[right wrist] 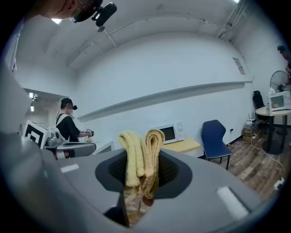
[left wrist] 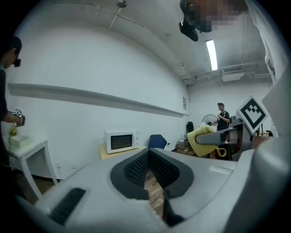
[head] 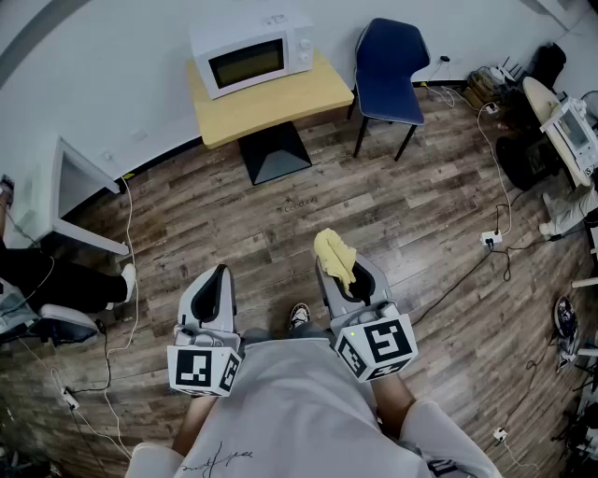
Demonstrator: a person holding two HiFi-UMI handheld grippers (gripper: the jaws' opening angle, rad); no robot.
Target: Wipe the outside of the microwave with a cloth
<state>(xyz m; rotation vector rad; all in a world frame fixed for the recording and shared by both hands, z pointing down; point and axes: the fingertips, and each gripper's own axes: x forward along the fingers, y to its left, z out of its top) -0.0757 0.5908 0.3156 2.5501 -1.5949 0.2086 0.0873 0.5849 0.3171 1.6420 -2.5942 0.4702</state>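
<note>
Wiping hasn't started yet. The right tool (head: 344, 273) is clamped on the cloth (head: 334, 250) and the left tool (head: 220, 274) is pinched together, empty. Both are well apart from the microwave (head: 252, 54) on its counter (head: 271, 105).

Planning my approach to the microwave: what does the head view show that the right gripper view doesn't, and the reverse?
Only the head view: the person's shoe and the dark pedestal under the wooden table. Only the right gripper view: the ceiling, the head-mounted camera, and the dark pads shut on the folded yellow cloth. Both: that cloth in the right gripper, the white microwave on the table, and the blue chair.
</note>
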